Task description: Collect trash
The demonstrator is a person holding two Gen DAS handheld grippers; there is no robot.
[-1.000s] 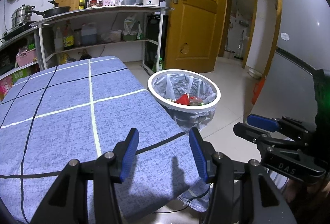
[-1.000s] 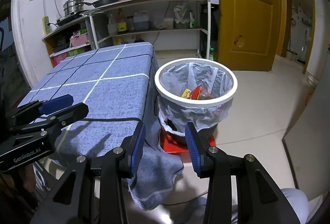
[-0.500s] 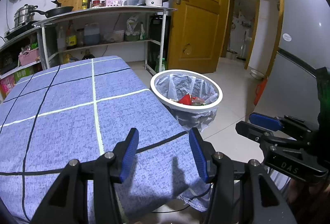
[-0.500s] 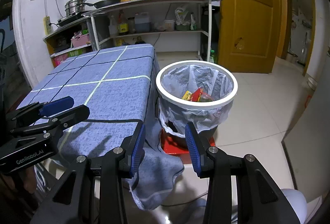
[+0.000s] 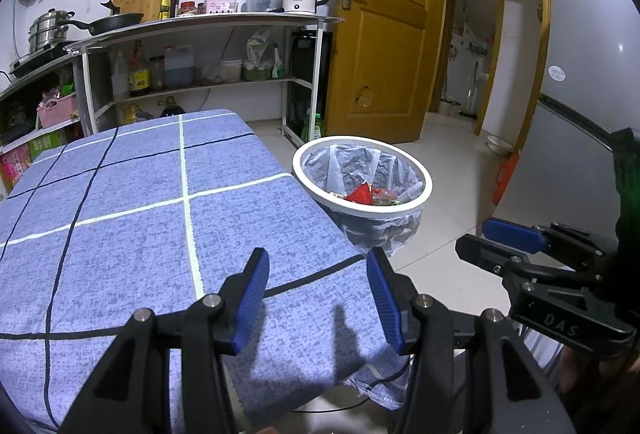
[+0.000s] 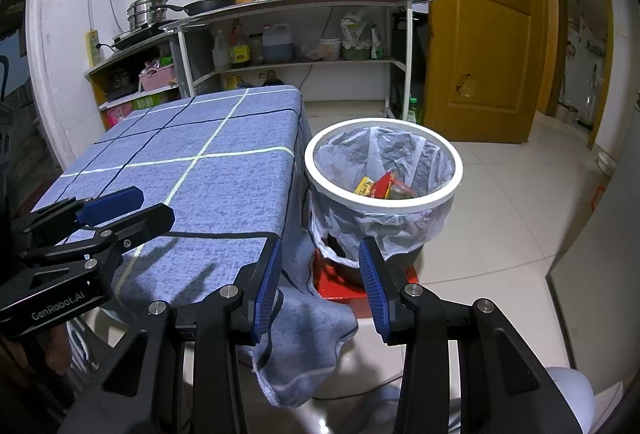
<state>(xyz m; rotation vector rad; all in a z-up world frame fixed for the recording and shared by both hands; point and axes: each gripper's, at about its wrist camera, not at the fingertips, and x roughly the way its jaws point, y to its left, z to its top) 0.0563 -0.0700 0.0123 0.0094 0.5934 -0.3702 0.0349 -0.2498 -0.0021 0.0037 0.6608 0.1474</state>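
Both tools are held apart and empty. Left hand-held gripper [image 5: 318,292]: blue-padded jaws spread with nothing between them, poised above the near right corner of the tabletop [image 5: 120,234], which is covered by a blue cloth crossed by pale and dark lines. Right hand-held gripper [image 6: 320,284]: jaws likewise spread and empty, held off the tabletop's corner, over the hanging fold of the cloth and the floor. In the left wrist view the right tool appears at the far right; in the right wrist view the left tool appears at the left edge, over the cloth.

Trash bin [image 6: 384,202]: a round bin with a white rim, lined with a translucent plastic bag whose edge drapes down outside. It stands on the tiled floor just beside the tabletop's right side, on something red. It lies ahead of both tools and apart from them; from the right tool it is straight ahead and slightly right, from the left tool ahead and to the right [image 5: 362,190].

Trash [image 6: 384,186]: crumpled wrappers, red and yellow with some green, lying at the bottom of the bag, seen also from the left tool [image 5: 368,194].

Kitchen shelves [image 5: 200,22] carrying a kettle and pans, and a wooden door [image 5: 384,34], stand behind.
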